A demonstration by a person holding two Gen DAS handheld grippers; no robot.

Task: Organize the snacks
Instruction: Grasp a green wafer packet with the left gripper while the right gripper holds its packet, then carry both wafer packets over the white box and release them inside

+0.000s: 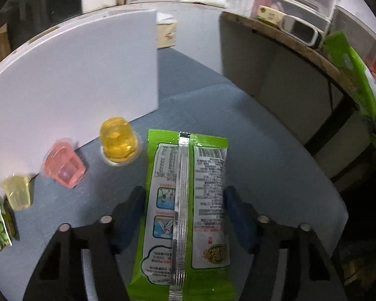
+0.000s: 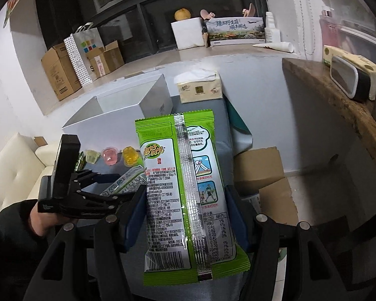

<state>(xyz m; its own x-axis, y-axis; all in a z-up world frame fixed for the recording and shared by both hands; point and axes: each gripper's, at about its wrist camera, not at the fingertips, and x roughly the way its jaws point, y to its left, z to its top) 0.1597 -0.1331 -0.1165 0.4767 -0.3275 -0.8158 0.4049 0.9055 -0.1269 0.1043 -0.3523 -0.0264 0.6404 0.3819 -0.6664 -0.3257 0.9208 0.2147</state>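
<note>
A green snack packet [image 1: 185, 200] lies back side up, lengthwise on the grey table [image 1: 263, 163]. My left gripper [image 1: 184, 193] has its blue pads against both long edges of the packet. To its left a yellow jelly cup [image 1: 119, 141], a pink one [image 1: 64, 165], a pale green one [image 1: 18, 192] and a small green sachet [image 1: 0, 220] stand in a row along a white box [image 1: 75, 75]. My right gripper [image 2: 185, 193] is shut on a second green packet [image 2: 185, 188], held in the air above the table's right end. In the right wrist view the left gripper [image 2: 107, 188] is low at the left.
A tissue pack [image 2: 199, 87] sits at the table's far end behind the open white box [image 2: 127, 105]. Cardboard boxes [image 2: 260, 170] stand on the floor to the right, under a wooden shelf [image 2: 338, 105]. A cream sofa [image 2: 12, 170] is at the left, and a person's hand [image 2: 41, 222] holds the left gripper.
</note>
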